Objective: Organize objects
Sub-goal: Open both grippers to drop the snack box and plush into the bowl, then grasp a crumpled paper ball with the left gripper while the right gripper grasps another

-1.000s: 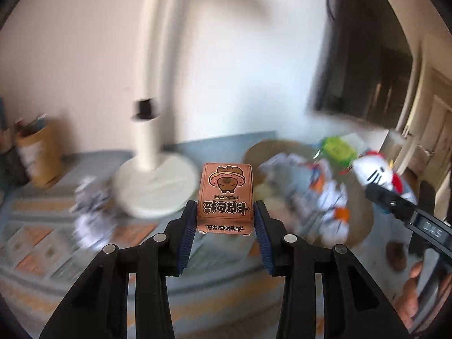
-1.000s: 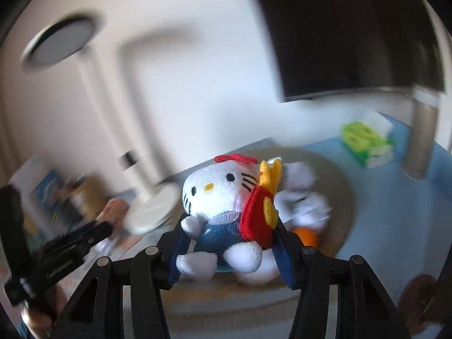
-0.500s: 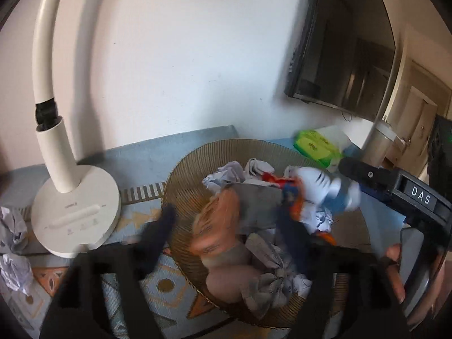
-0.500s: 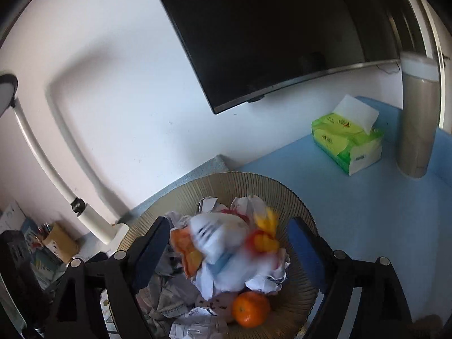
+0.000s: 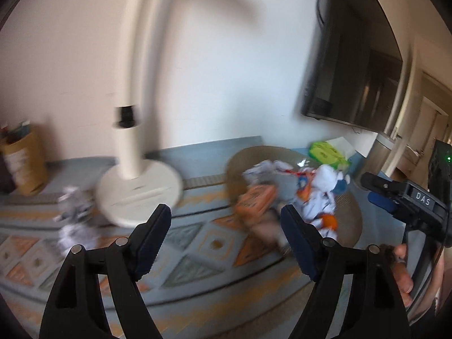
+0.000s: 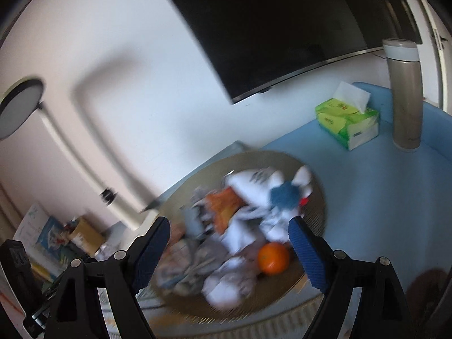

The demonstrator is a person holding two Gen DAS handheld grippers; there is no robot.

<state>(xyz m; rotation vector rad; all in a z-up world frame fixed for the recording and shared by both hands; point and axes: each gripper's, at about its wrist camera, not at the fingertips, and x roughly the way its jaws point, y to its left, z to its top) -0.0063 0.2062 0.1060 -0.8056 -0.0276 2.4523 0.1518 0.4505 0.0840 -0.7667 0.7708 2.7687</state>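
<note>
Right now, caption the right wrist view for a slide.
Open right gripper above a woven basket holding plush toy, orange, crumpled paper.

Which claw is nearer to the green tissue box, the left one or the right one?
Right. The right claw is open over the basket, with the tissue box just beyond. The left claw is over the patterned mat, farther away.

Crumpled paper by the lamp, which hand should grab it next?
Left, probably. The crumpled paper lies just ahead of the open, empty left gripper; the right gripper, also open, faces the basket.
</note>
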